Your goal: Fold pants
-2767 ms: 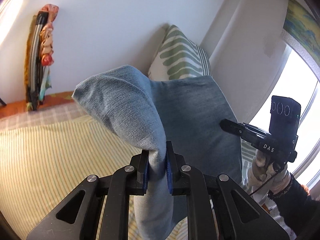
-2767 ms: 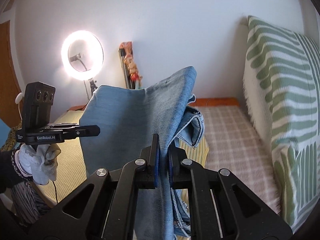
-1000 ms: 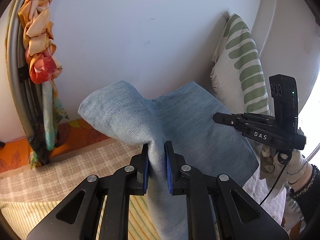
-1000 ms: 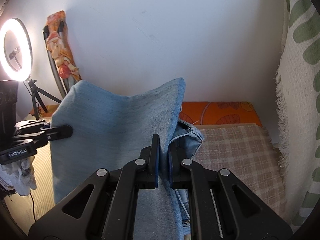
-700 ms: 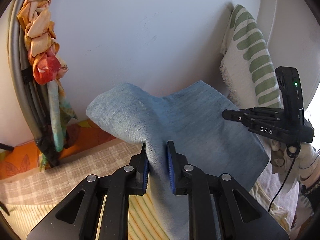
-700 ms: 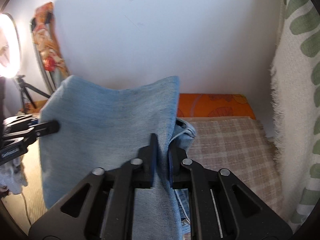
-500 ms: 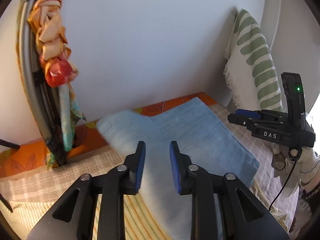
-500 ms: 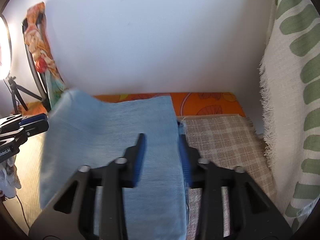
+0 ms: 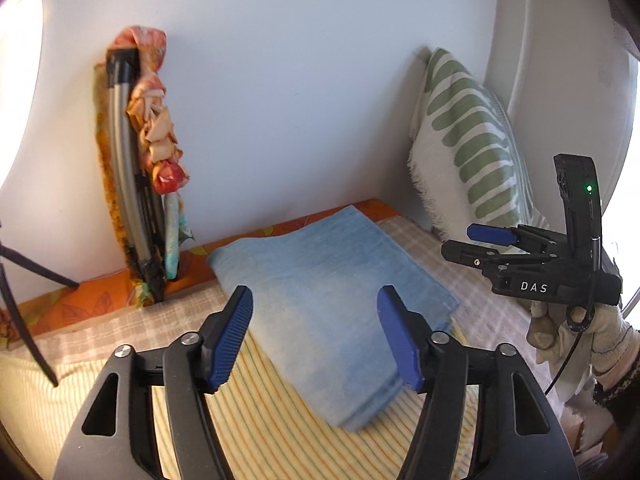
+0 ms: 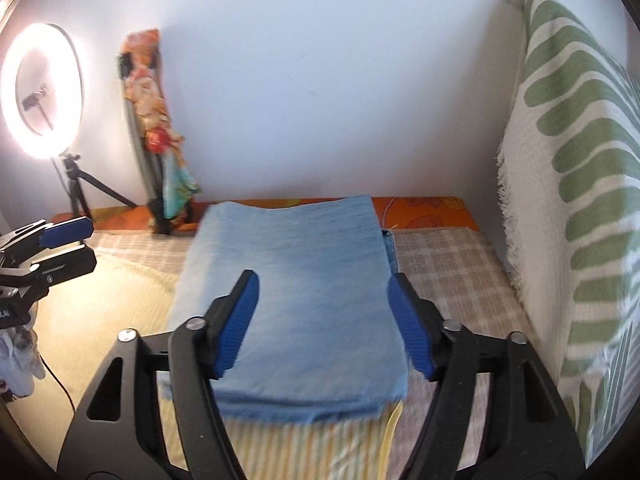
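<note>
The light blue denim pants (image 9: 324,292) lie folded in a flat rectangle on the bed; they also show in the right wrist view (image 10: 296,292). My left gripper (image 9: 316,336) is open and empty, held above the near part of the pants. My right gripper (image 10: 324,320) is open and empty, held above the near edge of the folded pants. The right gripper also shows at the right of the left wrist view (image 9: 480,240), and the left gripper at the left edge of the right wrist view (image 10: 76,244).
A bed with a yellow striped sheet (image 9: 256,412) and a plaid blanket (image 10: 444,268). A green-patterned white pillow (image 10: 576,208) stands at the right. A lit ring light on a tripod (image 10: 40,92) and a folded chair with floral cloth (image 9: 140,184) lean at the wall.
Both grippers opened and let go of the pants. The lifted fold dropped flat onto the bed. Both grippers drew back a little.
</note>
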`<control>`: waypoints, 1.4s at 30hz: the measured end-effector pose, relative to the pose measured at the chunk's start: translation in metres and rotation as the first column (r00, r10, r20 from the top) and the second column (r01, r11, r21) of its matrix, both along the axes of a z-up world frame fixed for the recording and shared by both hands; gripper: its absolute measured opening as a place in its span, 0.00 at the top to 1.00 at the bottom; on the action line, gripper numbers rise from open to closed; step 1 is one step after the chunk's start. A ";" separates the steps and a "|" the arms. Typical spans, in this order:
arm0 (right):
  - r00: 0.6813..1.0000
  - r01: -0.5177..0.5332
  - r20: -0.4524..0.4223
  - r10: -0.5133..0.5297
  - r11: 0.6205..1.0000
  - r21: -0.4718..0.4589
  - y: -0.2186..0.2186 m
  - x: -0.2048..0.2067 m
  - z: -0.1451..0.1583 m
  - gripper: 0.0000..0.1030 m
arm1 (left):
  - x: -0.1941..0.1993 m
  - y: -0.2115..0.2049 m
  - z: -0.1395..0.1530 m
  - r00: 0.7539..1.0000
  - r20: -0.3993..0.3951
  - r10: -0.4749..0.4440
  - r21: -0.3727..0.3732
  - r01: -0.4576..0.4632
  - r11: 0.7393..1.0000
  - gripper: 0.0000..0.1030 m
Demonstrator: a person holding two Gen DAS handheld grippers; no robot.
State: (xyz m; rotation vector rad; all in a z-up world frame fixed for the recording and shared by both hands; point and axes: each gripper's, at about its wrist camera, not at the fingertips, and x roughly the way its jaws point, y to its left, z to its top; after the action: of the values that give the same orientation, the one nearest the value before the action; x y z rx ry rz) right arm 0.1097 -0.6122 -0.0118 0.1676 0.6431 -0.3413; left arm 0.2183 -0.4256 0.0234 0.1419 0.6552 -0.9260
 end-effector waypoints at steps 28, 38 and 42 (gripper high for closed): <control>0.987 0.161 0.038 -0.158 0.980 -0.116 0.154 -0.132 -0.012 0.01 | -0.128 0.113 -0.009 0.996 0.038 0.083 -0.007 -0.082 0.997 0.20; 0.986 0.166 0.041 -0.162 0.979 -0.115 0.154 -0.128 -0.027 0.01 | -0.130 0.110 -0.023 0.993 0.068 0.093 0.073 -0.098 0.993 0.20; 0.986 0.166 0.057 -0.160 0.978 -0.128 0.156 -0.128 -0.024 0.01 | -0.129 0.110 -0.026 0.993 0.062 0.101 0.083 -0.106 0.991 0.20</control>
State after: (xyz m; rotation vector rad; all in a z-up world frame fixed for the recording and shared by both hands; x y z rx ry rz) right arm -0.0179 -0.4564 -0.0359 0.1013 0.5605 -0.5352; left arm 0.0895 -0.3153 -0.0023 0.2090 0.6436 -0.7912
